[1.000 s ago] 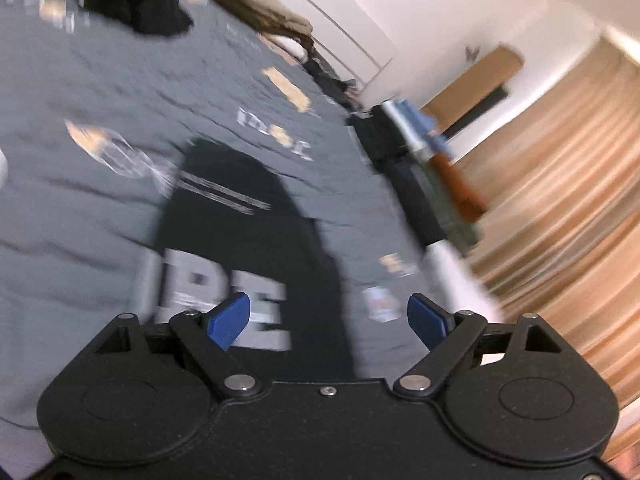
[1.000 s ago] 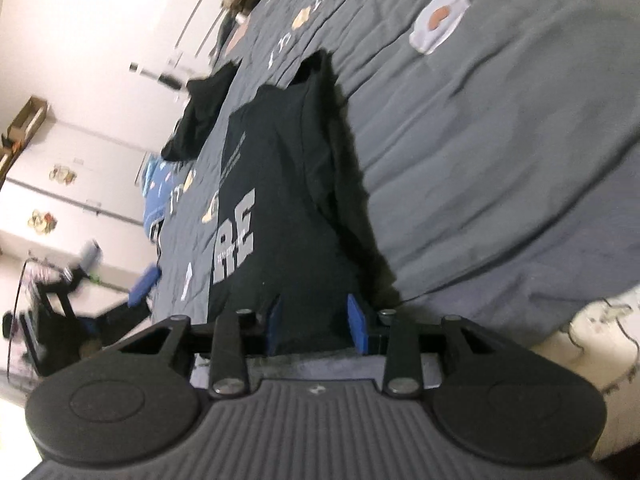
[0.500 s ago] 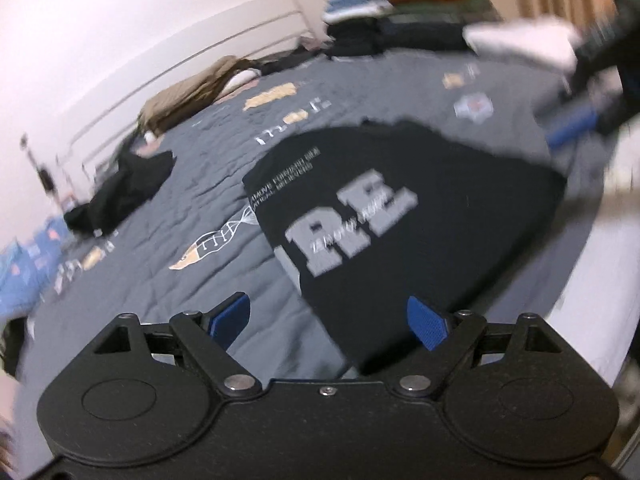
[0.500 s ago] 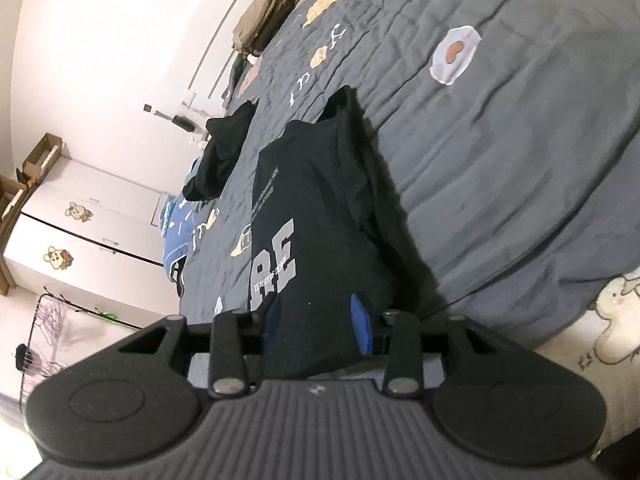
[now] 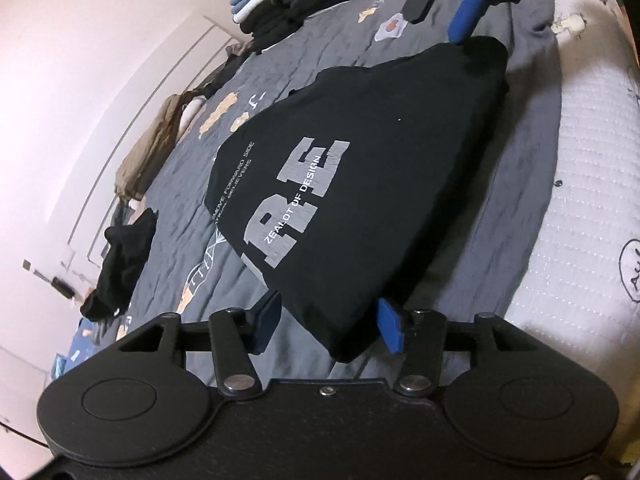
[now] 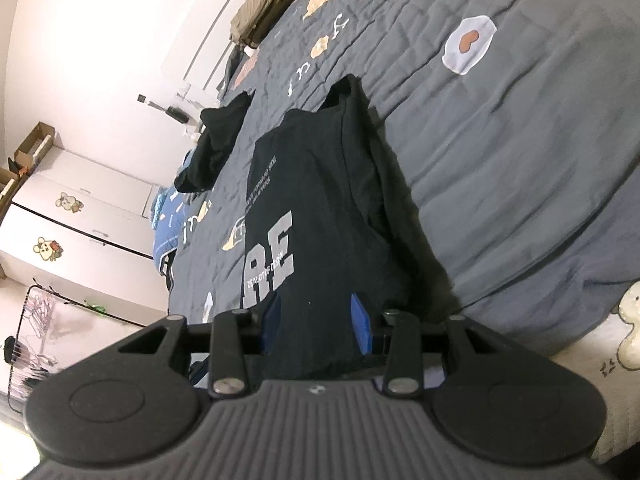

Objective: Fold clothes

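A black T-shirt (image 5: 360,184) with grey "RE" lettering lies folded lengthwise on the grey bedspread (image 5: 192,248). My left gripper (image 5: 328,324) is at one near corner of its hem, its blue fingers straddling the cloth with a gap. My right gripper (image 6: 316,320) straddles the other hem corner of the T-shirt (image 6: 320,216), jaws partly closed around the cloth. The right gripper also shows in the left wrist view (image 5: 468,8), at the far corner of the hem.
A crumpled black garment (image 5: 120,264) lies on the bed to the left. A brown garment (image 5: 148,152) lies by the wall. A stack of folded clothes (image 5: 292,4) sits at the far end. The white mattress edge (image 5: 580,208) runs along the right.
My left gripper has swung round from above the shirt to its near hem corner and narrowed. The right gripper has stayed at its corner of the hem.
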`<state>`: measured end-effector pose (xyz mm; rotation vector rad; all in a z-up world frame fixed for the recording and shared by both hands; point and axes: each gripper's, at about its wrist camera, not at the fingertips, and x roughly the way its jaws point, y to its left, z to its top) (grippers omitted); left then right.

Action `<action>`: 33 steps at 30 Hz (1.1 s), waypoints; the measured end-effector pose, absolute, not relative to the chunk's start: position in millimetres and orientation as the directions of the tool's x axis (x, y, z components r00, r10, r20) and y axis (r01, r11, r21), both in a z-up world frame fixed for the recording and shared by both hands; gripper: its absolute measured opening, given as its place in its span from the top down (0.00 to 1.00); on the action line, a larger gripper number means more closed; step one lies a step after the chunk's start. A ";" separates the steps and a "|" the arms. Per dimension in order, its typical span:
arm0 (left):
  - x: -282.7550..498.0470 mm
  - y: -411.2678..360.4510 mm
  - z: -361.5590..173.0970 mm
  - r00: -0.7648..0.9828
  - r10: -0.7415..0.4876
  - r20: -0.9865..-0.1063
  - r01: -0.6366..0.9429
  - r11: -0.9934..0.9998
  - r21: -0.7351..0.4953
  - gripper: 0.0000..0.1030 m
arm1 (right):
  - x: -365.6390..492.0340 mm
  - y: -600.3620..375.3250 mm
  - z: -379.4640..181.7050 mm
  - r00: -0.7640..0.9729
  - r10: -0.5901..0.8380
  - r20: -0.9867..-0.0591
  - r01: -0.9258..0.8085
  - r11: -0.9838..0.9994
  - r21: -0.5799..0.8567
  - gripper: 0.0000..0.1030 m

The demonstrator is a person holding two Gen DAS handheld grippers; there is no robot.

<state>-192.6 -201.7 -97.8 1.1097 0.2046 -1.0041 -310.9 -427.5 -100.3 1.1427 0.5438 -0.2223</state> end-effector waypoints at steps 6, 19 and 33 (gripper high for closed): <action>-197.8 -208.8 -101.6 0.565 -0.588 -0.579 0.743 0.056 0.667 0.84 | -305.9 -424.6 -99.7 0.849 0.111 -0.516 0.432 0.416 0.800 0.63; -181.6 -209.7 -82.2 0.577 -0.567 -0.588 0.777 0.159 0.609 0.90 | -300.0 -421.1 -103.6 0.839 0.123 -0.531 0.438 0.429 0.790 0.63; -204.2 -228.5 -99.9 0.603 -0.572 -0.556 0.714 0.076 0.696 0.83 | -290.8 -420.8 -108.6 0.819 0.115 -0.562 0.465 0.440 0.768 0.63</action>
